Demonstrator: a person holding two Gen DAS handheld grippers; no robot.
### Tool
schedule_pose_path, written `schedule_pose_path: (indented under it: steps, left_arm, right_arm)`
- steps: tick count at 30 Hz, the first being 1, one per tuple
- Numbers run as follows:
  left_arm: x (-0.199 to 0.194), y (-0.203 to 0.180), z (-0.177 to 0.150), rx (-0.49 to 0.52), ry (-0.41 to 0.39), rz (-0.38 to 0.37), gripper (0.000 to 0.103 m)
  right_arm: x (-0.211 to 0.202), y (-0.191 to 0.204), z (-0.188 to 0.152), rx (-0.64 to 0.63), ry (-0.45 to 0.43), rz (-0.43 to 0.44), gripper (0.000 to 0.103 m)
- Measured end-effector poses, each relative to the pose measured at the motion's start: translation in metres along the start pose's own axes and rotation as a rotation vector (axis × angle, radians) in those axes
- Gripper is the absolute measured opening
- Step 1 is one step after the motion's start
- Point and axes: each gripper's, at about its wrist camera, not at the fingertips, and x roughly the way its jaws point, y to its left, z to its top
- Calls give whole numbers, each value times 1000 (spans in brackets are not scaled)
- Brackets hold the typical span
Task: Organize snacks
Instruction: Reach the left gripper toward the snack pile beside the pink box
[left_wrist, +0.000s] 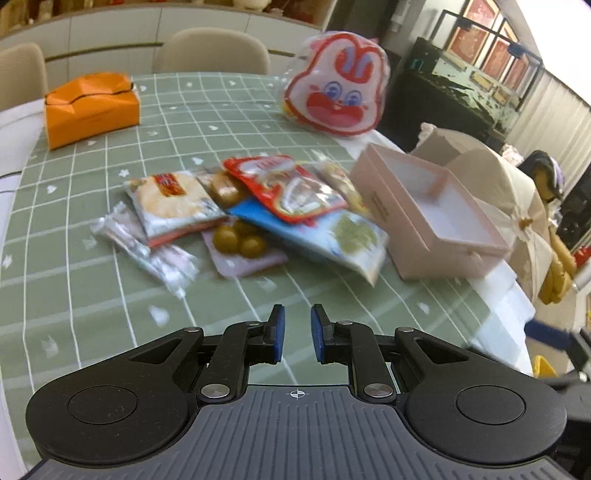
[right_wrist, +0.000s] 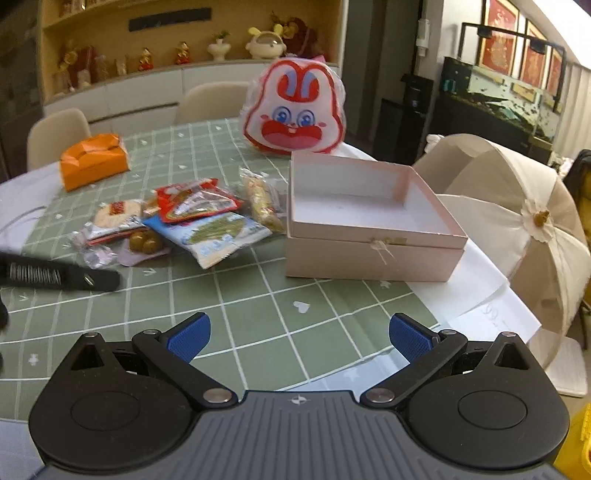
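Several snack packets lie in a loose pile on the green checked tablecloth: a rice cracker packet (left_wrist: 173, 201), a red packet (left_wrist: 284, 188) on a blue one (left_wrist: 325, 232), and a purple packet with green balls (left_wrist: 243, 247). To their right stands an open pink box (left_wrist: 384, 206) with a bare white inside. My left gripper (left_wrist: 297, 314) hovers shut in front of the pile with nothing between its pads. My right gripper (right_wrist: 299, 332) is open and holds nothing, in front of the pink box (right_wrist: 369, 262). The pile (right_wrist: 199, 206) lies left of that box.
A rabbit-face bag (left_wrist: 336, 85) stands at the table's far side behind the box. An orange tissue box (left_wrist: 92, 107) sits far left. A cream parasol (right_wrist: 517, 221) leans off the table's right edge. Beige chairs (left_wrist: 210, 48) line the far side. White paper (right_wrist: 480, 295) lies under the box.
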Motion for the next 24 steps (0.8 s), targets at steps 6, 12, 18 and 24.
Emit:
schedule_pose_path:
  steps: [6,12,18,24]
  left_arm:
    - [13,80,45,-193,-45,173,19]
    - [43,114,92,-233,-77,180,19]
    - [74,123,98,-208,6,196,19]
    - [31,121,60,-310,74,183,19]
  right_arm:
    - [16,10,3,-65,63,61,103]
    - [36,20,0,-48,122,107,103]
    - [41,29,4,-63,118,155,103]
    - [61,56,33,-40,103,251,103]
